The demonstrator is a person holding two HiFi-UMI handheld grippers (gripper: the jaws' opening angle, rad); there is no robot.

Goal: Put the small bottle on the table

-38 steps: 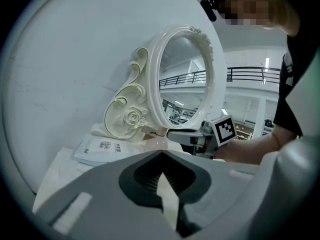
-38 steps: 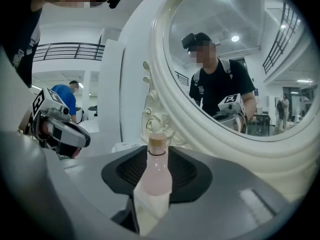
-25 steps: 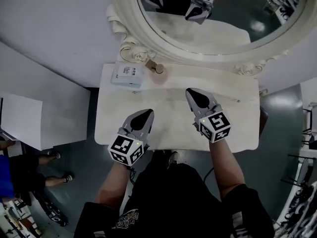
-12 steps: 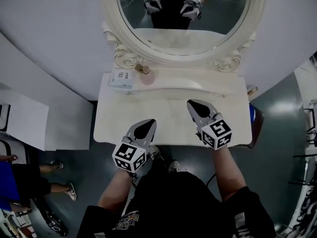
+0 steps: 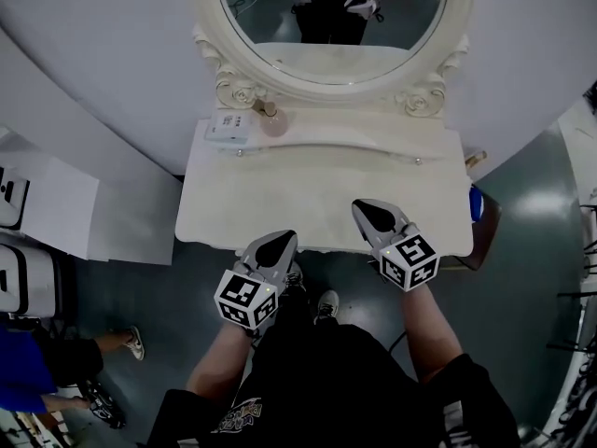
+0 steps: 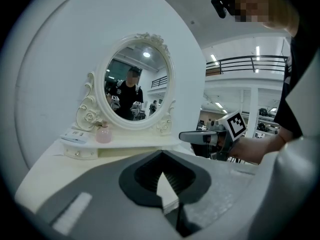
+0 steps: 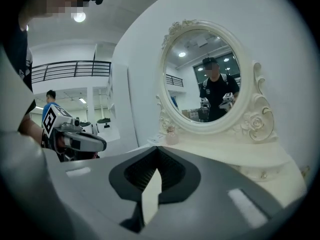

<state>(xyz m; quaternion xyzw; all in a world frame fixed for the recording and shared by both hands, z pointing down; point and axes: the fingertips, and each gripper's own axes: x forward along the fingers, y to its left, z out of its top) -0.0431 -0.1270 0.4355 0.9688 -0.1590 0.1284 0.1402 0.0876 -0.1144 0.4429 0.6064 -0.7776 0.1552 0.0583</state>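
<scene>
The small pink bottle (image 5: 273, 122) stands upright on the raised back shelf of the white dressing table (image 5: 317, 189), at the left, beside a flat white box (image 5: 229, 126). It also shows in the left gripper view as the bottle (image 6: 103, 133) and in the right gripper view as the bottle (image 7: 171, 135). My left gripper (image 5: 275, 245) hangs at the table's front edge, shut and holding nothing. My right gripper (image 5: 372, 215) is over the front right of the tabletop, also shut with nothing in it. Both are far from the bottle.
An oval mirror (image 5: 326, 7) in a carved white frame rises behind the shelf and reflects both grippers. White panels (image 5: 56, 222) stand on the floor to the left. A bystander in blue (image 5: 28, 381) is at the lower left. A blue object (image 5: 476, 203) sits off the table's right end.
Both grippers have drawn back toward the table's front edge, and the left now hangs at that edge. More of the mirror and shelf is in view. The jaws stay shut.
</scene>
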